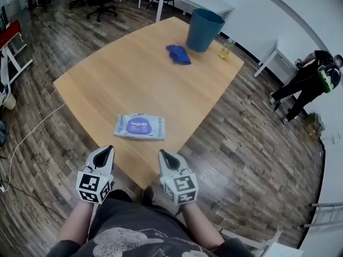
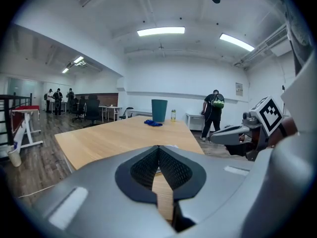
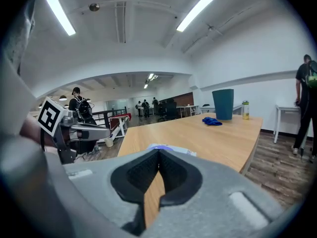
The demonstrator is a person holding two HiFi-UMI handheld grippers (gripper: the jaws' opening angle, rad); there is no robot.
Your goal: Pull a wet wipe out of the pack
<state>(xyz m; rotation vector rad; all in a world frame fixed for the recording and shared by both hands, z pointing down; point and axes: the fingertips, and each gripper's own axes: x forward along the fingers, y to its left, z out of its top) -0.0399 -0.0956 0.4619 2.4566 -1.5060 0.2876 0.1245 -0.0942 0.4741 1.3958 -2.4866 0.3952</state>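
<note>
**Both grippers short of the pack, jaws closed**

The approach is the step in hand, and nothing is touched yet. The left gripper (image 1: 110,149) and right gripper (image 1: 162,153) each have their jaws pressed together with nothing between them. They are held side by side at the near edge of the table (image 1: 107,74). The wet wipe pack (image 1: 140,126) lies flat on the wood ahead of both pairs of jaws, roughly between their lines and apart from either tip. Whether its flap is lifted is too small to tell. As I judge it, the next move calls for one gripper to steady the pack. The other must part its jaws over the opening at the pack's middle and pinch a wipe there.
</note>
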